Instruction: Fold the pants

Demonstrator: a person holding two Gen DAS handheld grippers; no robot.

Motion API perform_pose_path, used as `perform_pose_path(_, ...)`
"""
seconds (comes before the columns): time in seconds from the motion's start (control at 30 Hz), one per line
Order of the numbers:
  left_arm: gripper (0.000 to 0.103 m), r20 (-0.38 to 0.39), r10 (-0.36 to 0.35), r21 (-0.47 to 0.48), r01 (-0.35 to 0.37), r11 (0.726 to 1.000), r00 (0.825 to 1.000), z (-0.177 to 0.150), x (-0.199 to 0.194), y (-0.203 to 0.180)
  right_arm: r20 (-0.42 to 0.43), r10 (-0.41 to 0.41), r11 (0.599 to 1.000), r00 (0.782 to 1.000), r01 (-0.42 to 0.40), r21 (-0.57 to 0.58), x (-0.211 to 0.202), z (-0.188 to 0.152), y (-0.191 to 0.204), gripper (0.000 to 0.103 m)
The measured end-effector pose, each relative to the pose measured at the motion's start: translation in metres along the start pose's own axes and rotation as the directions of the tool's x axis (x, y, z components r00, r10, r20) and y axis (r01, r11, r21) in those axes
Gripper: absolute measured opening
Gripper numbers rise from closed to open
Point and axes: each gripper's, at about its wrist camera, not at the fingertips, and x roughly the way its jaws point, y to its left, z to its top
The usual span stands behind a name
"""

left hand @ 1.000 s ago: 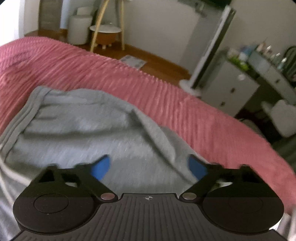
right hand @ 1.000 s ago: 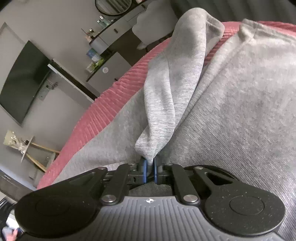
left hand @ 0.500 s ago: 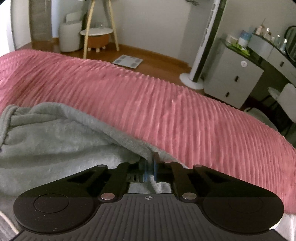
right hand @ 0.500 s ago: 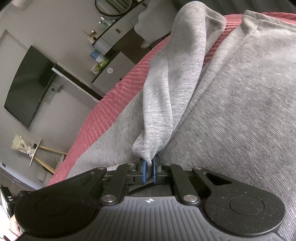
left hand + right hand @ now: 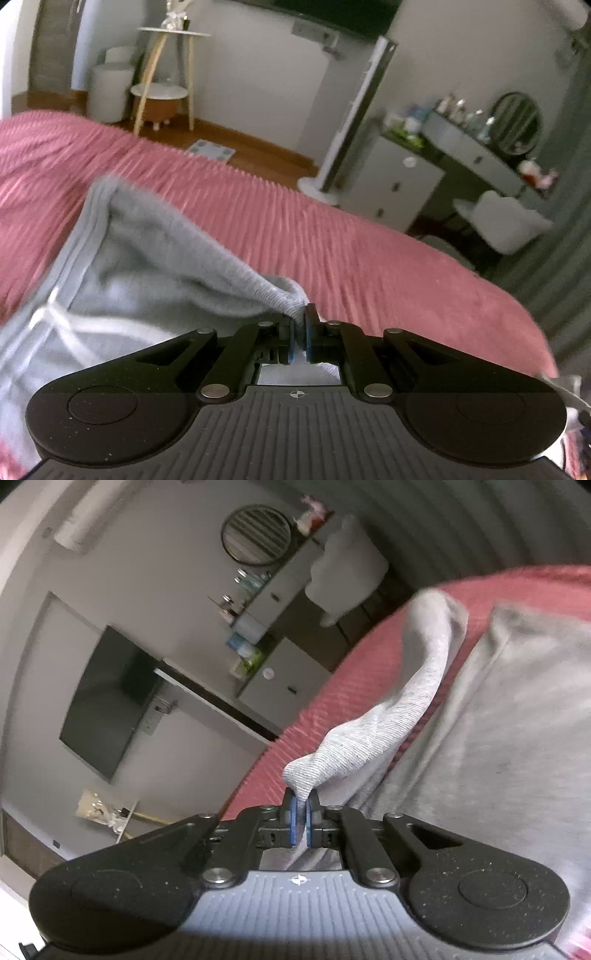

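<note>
Grey sweatpants (image 5: 147, 273) lie on a pink ribbed bedspread (image 5: 332, 229). My left gripper (image 5: 299, 325) is shut on a grey fabric edge, lifting it above the bed; the waistband with a white drawstring (image 5: 55, 310) runs down the left. In the right wrist view, my right gripper (image 5: 303, 812) is shut on another fold of the pants (image 5: 388, 716), which stretches up and away as a raised strip. The rest of the pants (image 5: 498, 757) lies flat on the bedspread (image 5: 295, 738) to the right.
Beyond the bed's far edge are a wooden floor with a scale (image 5: 212, 149), a tower fan (image 5: 354, 122), white drawers (image 5: 395, 184), a dressing table with a round mirror (image 5: 517, 122), and a white chair (image 5: 506, 221). A wall TV (image 5: 107, 701) shows in the right wrist view.
My left gripper went from open over the pants to shut on the fabric edge and has lifted it. My right gripper, still shut on its fold, has risen and pulled the fabric taut.
</note>
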Motion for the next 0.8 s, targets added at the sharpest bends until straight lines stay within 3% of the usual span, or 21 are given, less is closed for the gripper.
perform_pose_path(0.13, 0.007, -0.031, 0.001, -0.002, -0.001, 1.000, 1.000, -0.070, -0.043, 0.021, -0.030, -0.062, 0.997, 0.998, 0.060, -0.042, -0.070, -0.007, -0.018, 0.004)
perform_pose_path(0.27, 0.011, -0.136, 0.063, -0.053, -0.071, 0.996, 0.989, -0.127, -0.028, 0.045, -0.093, -0.229, 0.973, 0.969, 0.226, -0.051, -0.100, -0.022, -0.055, 0.004)
perform_pose_path(0.33, 0.015, -0.187, 0.096, -0.088, -0.114, 0.990, 0.978, -0.136, -0.016, 0.053, -0.142, -0.303, 0.953, 0.942, 0.296, -0.070, -0.096, -0.026, -0.069, 0.007)
perform_pose_path(0.4, 0.022, -0.179, 0.101, -0.106, -0.121, 0.987, 0.979, -0.125, -0.016, 0.058, -0.163, -0.329, 0.944, 0.930, 0.326, -0.044, -0.094, -0.029, -0.077, 0.008)
perform_pose_path(0.43, 0.039, -0.141, 0.117, -0.109, -0.133, 0.985, 0.983, -0.118, -0.019, 0.060, -0.162, -0.318, 0.948, 0.934, 0.318, -0.028, -0.094, -0.029, -0.078, 0.009)
perform_pose_path(0.47, 0.067, -0.097, 0.155, -0.101, -0.165, 0.981, 0.983, -0.110, -0.022, 0.062, -0.160, -0.312, 0.950, 0.936, 0.312, -0.025, -0.094, -0.029, -0.077, 0.010)
perform_pose_path(0.5, 0.078, -0.050, 0.224, -0.097, -0.228, 0.969, 0.973, -0.101, -0.024, 0.065, -0.156, -0.309, 0.951, 0.938, 0.307, -0.037, -0.092, -0.028, -0.074, 0.012)
perform_pose_path(0.53, 0.082, -0.006, 0.281, -0.104, -0.280, 0.954, 0.960, -0.093, -0.025, 0.069, -0.150, -0.309, 0.951, 0.939, 0.303, -0.060, -0.088, -0.028, -0.070, 0.023)
perform_pose_path(0.57, 0.083, 0.029, 0.322, -0.113, -0.317, 0.942, 0.946, -0.084, -0.024, 0.075, -0.150, -0.309, 0.951, 0.939, 0.300, -0.080, -0.084, -0.028, -0.066, 0.031)
perform_pose_path(0.63, 0.084, 0.035, 0.354, -0.147, -0.346, 0.927, 0.935, -0.065, -0.011, 0.090, -0.140, -0.305, 0.950, 0.942, 0.290, -0.118, -0.076, -0.030, -0.056, 0.060)
perform_pose_path(0.7, 0.084, -0.016, 0.350, -0.194, -0.346, 0.918, 0.937, -0.049, 0.008, 0.105, -0.120, -0.287, 0.949, 0.950, 0.265, -0.171, -0.073, -0.039, -0.047, 0.070)
perform_pose_path(0.73, 0.077, -0.039, 0.341, -0.213, -0.341, 0.916, 0.939, -0.044, 0.018, 0.112, -0.105, -0.290, 0.941, 0.951, 0.263, -0.213, -0.068, -0.041, -0.040, 0.072)
perform_pose_path(0.77, 0.061, -0.057, 0.343, -0.220, -0.347, 0.912, 0.938, -0.040, 0.026, 0.116, -0.084, -0.296, 0.930, 0.952, 0.266, -0.254, -0.065, -0.043, -0.031, 0.074)
perform_pose_path(0.8, 0.051, -0.077, 0.340, -0.212, -0.349, 0.913, 0.937, -0.036, 0.036, 0.118, -0.061, -0.304, 0.915, 0.951, 0.273, -0.297, -0.062, -0.045, -0.026, 0.079)
